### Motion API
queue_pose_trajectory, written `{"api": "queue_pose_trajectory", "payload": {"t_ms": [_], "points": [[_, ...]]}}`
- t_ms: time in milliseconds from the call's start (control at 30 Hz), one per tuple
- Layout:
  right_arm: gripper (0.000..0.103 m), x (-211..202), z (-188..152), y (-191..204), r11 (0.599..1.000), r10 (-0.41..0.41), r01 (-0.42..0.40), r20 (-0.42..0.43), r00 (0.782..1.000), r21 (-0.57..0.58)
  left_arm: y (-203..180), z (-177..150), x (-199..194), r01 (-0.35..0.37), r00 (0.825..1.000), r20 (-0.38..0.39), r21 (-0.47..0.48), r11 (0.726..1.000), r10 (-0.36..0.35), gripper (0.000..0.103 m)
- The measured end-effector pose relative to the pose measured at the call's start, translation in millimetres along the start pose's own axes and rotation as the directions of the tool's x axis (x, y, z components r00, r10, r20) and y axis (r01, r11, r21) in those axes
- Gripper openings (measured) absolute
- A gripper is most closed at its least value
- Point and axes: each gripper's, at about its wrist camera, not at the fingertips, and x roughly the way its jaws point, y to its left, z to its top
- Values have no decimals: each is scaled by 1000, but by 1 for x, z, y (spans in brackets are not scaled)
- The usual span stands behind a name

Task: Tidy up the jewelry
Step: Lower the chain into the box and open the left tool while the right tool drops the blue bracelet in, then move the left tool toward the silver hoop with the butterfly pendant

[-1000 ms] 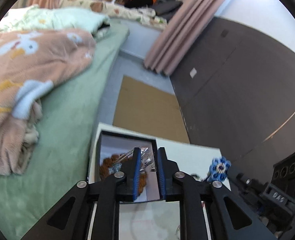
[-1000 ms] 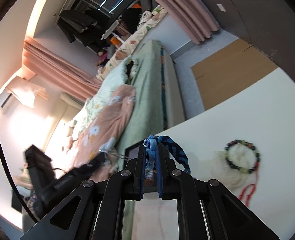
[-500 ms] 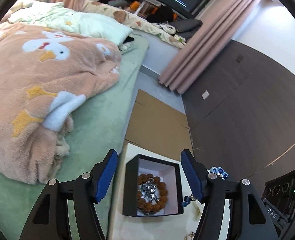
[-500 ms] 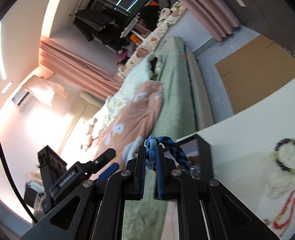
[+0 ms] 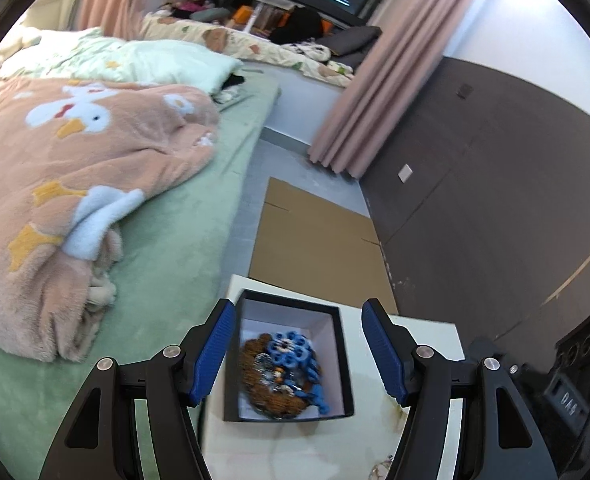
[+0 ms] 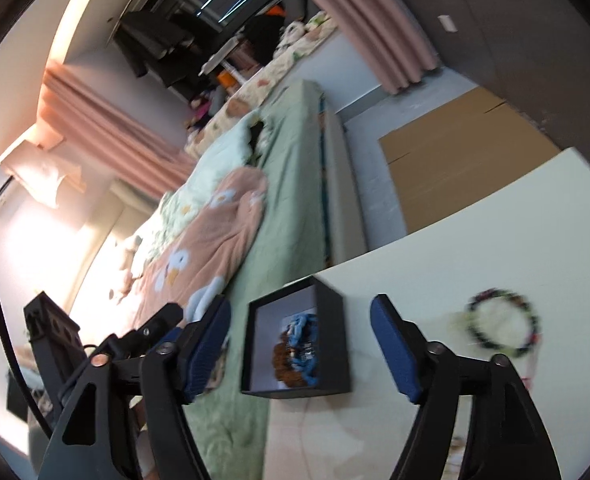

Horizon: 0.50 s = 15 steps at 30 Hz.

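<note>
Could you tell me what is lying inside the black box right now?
Inside the black box a blue braided bracelet lies on top of a brown beaded bracelet. Something small and silvery shows between them; whatever lies underneath is covered.

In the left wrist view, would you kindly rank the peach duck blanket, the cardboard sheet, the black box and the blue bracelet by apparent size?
1. peach duck blanket
2. cardboard sheet
3. black box, though it sits nearer the camera
4. blue bracelet

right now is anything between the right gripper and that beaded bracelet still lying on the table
Nothing visible. The right gripper is open, and the dark beaded bracelet lies on bare white table to its right. The black box sits left of that path.
</note>
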Motion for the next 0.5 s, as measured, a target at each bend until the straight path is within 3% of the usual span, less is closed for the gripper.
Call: {"api": "queue_pose_trajectory", "payload": {"t_ms": [100,200,300,500], "points": [[75,-16,3,-10,1000,-16,16,5,1000,6,-15,-7,2,2,1000,5,40,999,-2,86],[78,-27,2,-14,997,-77,77,9,997,-10,-28,-15,1,17,1000,11,76,997,-18,93],[94,-37,1,-19,995,-96,96,8,995,-13,-39,-23,1,19,1000,3,111,994,-19,95],[103,-60,-2,-27,991,-129,130,51,990,-19,-50,-39,3,32,999,-35,129,991,-28,95]]}}
